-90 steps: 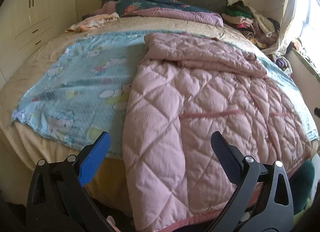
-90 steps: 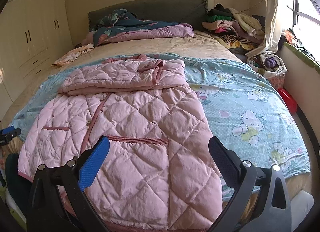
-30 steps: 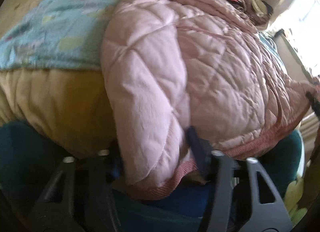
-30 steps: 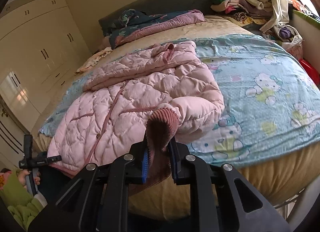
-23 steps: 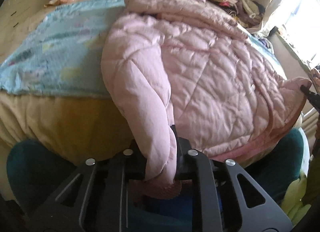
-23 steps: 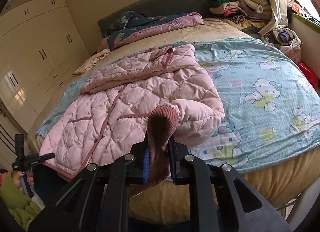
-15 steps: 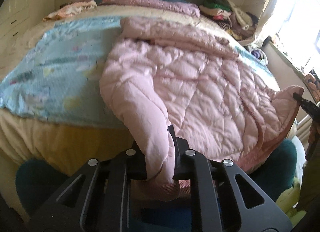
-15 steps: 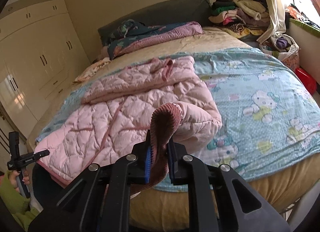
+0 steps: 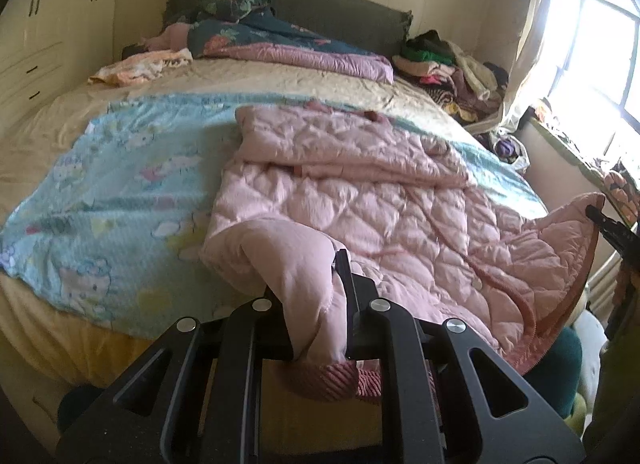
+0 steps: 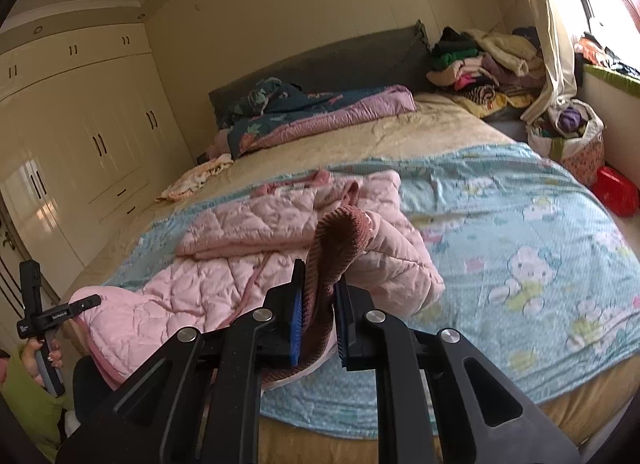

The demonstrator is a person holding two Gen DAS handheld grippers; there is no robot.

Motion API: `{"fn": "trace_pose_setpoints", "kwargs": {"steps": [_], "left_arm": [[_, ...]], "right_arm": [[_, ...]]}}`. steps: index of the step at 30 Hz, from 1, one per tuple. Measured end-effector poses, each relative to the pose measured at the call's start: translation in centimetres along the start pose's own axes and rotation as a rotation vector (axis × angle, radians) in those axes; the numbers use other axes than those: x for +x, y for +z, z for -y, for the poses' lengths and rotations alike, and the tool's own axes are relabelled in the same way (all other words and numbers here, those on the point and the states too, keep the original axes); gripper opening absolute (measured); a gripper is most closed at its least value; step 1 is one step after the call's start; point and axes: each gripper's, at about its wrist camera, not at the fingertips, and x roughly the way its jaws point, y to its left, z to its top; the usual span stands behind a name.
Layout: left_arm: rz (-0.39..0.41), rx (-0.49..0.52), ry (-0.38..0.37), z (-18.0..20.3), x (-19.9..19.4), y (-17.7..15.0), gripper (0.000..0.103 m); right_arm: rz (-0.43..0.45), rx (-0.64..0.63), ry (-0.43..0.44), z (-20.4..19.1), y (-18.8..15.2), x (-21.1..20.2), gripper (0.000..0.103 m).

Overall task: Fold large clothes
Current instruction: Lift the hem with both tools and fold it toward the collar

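The left gripper [image 9: 316, 304] is clamped on the bottom left corner of the pink quilted jacket [image 9: 380, 200], with the ribbed hem [image 9: 340, 380] bunched just below its fingers. The padded fabric rises in a soft hump right in front of it. Beyond that, the jacket's body lies spread over the blue cartoon blanket [image 9: 120, 184] on the bed [image 9: 280, 84], its upper part already turned down in a band across the far end.

The right gripper [image 10: 320, 304] is pinched shut on the opposite bottom corner; the ribbed hem [image 10: 340, 240] arches up between its blue pads [image 10: 297, 316], and the lifted corner slumps back onto the blanket ahead.

The jacket looks light, puffy and limp, so it should sag between the two holds and drape where it is laid. The smooth shell may slide; the ribbed hem looks like the firmest, least slippery place to hold, and both corners are taken there.
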Motion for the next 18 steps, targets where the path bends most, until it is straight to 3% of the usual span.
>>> {"fn": "trace_pose_setpoints", "kwargs": {"steps": [18], "left_arm": [[0.081,-0.007,0.01,0.7,0.3,4.0,0.008]], "right_arm": [[0.043,-0.017,0.005,-0.3,3.1,0.9,0.012]]}}
